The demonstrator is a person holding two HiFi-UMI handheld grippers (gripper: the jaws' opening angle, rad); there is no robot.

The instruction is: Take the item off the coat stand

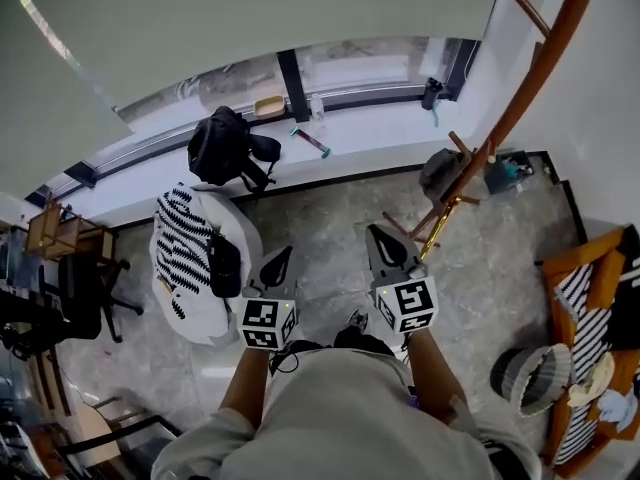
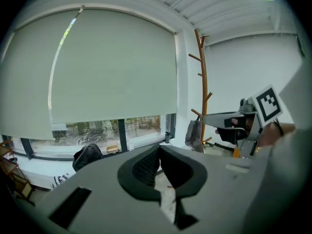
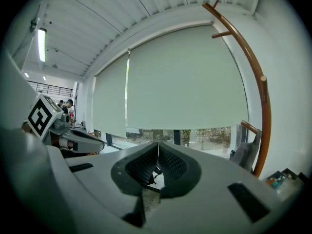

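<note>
A wooden coat stand (image 1: 520, 88) leans across the right of the head view, and a grey bag (image 1: 440, 173) hangs from a low peg on it. My left gripper (image 1: 276, 266) and right gripper (image 1: 384, 243) are held side by side over the floor, short of the stand, both shut and empty. In the left gripper view the stand (image 2: 203, 82) and bag (image 2: 194, 133) are ahead to the right, behind my right gripper (image 2: 229, 122); my left gripper (image 2: 160, 151) has its jaws together. In the right gripper view the stand (image 3: 261, 96) and bag (image 3: 245, 155) are at right; my right gripper (image 3: 157, 152) is shut.
A black backpack (image 1: 225, 143) sits on the white window ledge (image 1: 380, 128). A striped white seat (image 1: 190, 248) with a small black bag (image 1: 224, 264) stands left. A round basket (image 1: 530, 373) and an orange chair (image 1: 590, 288) stand right. A teal item (image 1: 510, 173) lies by the stand's foot.
</note>
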